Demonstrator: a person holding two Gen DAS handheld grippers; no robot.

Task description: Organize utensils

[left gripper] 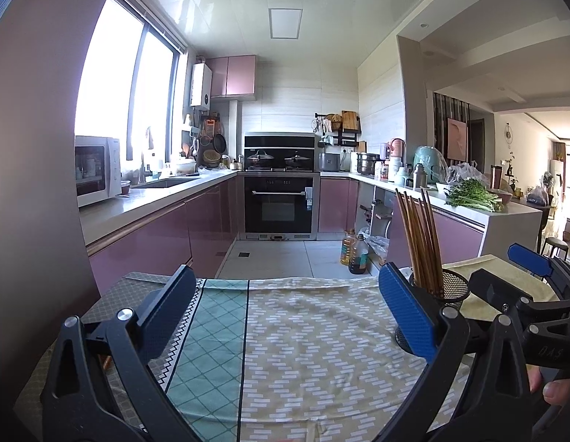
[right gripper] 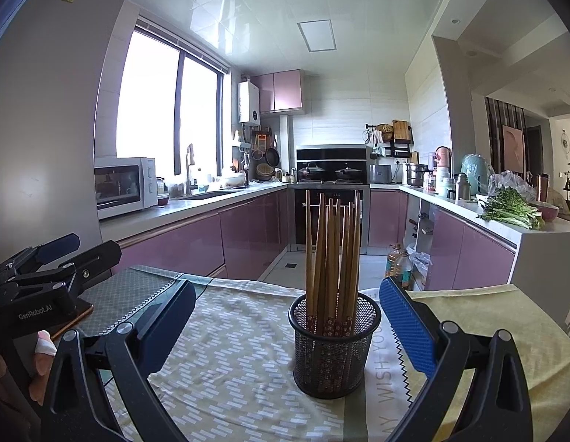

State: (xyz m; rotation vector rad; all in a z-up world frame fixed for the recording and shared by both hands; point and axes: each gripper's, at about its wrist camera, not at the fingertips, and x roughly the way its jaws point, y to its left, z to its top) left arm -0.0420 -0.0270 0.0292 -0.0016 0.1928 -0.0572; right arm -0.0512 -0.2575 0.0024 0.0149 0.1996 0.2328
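Tablecloth (right gripper: 229,368) bears mesh cup (right gripper: 334,346); chopsticks (right gripper: 332,254) stand upright; both grippers gape wide, empty.

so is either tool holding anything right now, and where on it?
Nothing is held. The left tool and the right tool are both open. The chopsticks stand in the mesh cup, ungripped.

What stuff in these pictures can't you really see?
- Mesh cup, left wrist view: the blue finger pad and the right gripper's arm hide most of it.
- Chopsticks, right wrist view: too bunched to count; the mesh blurs their patterned ends.
- Tablecloth lettering, right wrist view: cut off by the gripper finger and frame edge.
- Oil bottle labels, left wrist view: too small.
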